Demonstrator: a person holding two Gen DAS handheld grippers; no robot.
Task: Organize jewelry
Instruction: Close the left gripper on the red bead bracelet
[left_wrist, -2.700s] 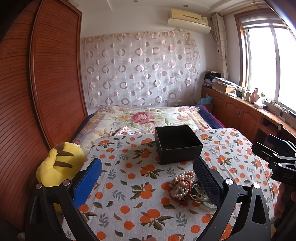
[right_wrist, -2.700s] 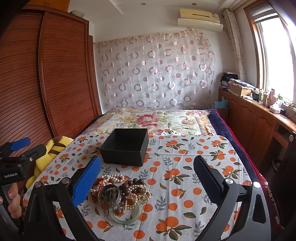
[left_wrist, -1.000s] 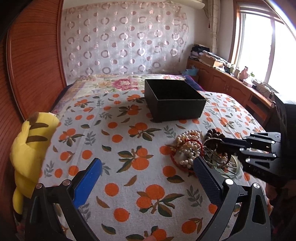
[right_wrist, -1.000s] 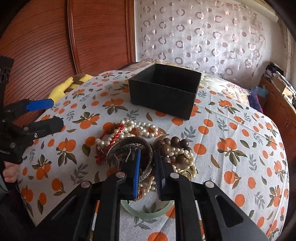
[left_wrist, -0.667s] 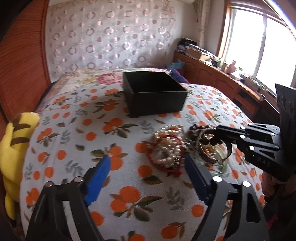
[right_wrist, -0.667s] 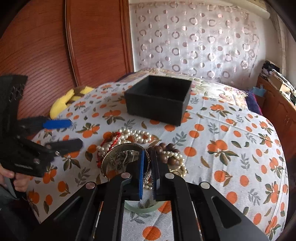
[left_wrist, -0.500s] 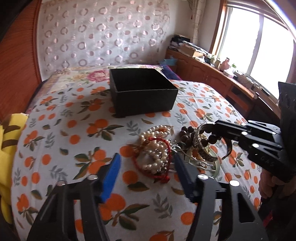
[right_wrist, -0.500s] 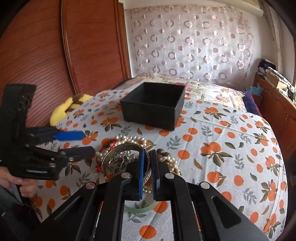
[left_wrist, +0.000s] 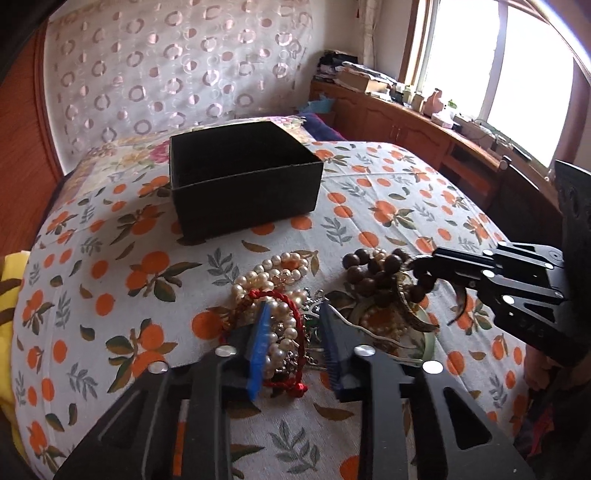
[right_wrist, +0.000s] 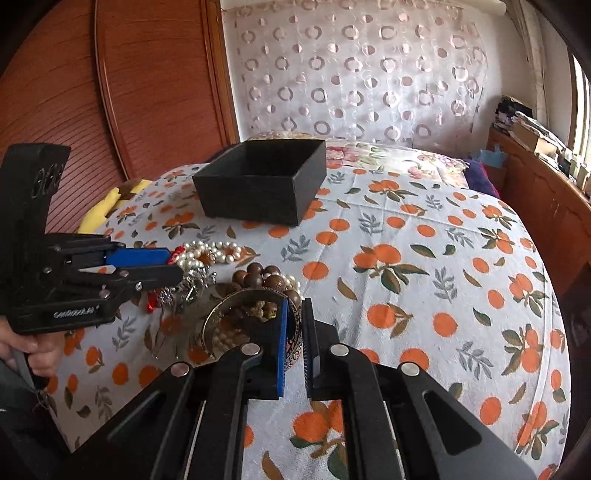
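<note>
A heap of jewelry lies on the orange-print cloth: pearl strands (left_wrist: 280, 271) (right_wrist: 210, 253), a red cord bracelet (left_wrist: 280, 301), dark wooden beads (left_wrist: 373, 269) (right_wrist: 264, 280) and a pale green bangle (left_wrist: 424, 330). My right gripper (right_wrist: 294, 314) (left_wrist: 417, 266) is shut on a metal bangle (right_wrist: 236, 314) and holds it just above the heap. My left gripper (left_wrist: 293, 328) (right_wrist: 173, 264) is shut around the pearls and red cord. An open black box (left_wrist: 240, 177) (right_wrist: 266, 181) stands behind the heap, apart from both grippers.
A yellow plush toy (right_wrist: 107, 203) (left_wrist: 11, 306) lies at the cloth's left edge. A wooden wardrobe (right_wrist: 155, 85) stands left, a wooden counter (left_wrist: 424, 133) under the window right. A patterned curtain (right_wrist: 354, 74) hangs behind.
My right gripper shut on the metal bangle and lifted it a little. My left gripper came in low over the heap and closed from wide open onto the pearls and red cord.
</note>
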